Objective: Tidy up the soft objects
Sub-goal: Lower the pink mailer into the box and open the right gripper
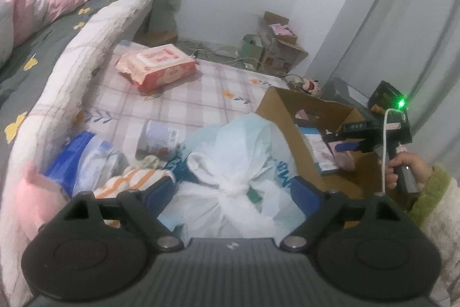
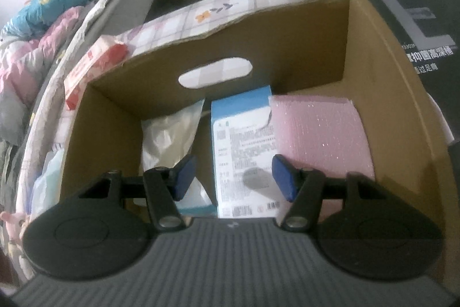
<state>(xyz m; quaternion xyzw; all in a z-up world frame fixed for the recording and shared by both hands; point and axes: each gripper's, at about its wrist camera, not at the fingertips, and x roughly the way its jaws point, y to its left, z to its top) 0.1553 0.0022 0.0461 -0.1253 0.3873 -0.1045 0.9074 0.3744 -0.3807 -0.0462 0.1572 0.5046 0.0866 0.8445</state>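
Between the wide-spread blue pads of the left gripper (image 1: 234, 189), untouched by either, sits a knotted white and pale-blue plastic bag (image 1: 238, 163) on the checked mat (image 1: 184, 94), just beside the left wall of the brown cardboard box (image 2: 388, 82). Over that box hangs the right gripper (image 2: 234, 177), jaws half apart and gripping nothing, above a white and blue printed carton (image 2: 244, 140) that lies between crumpled white plastic (image 2: 169, 134) and a pink bubble-wrap sheet (image 2: 319, 128).
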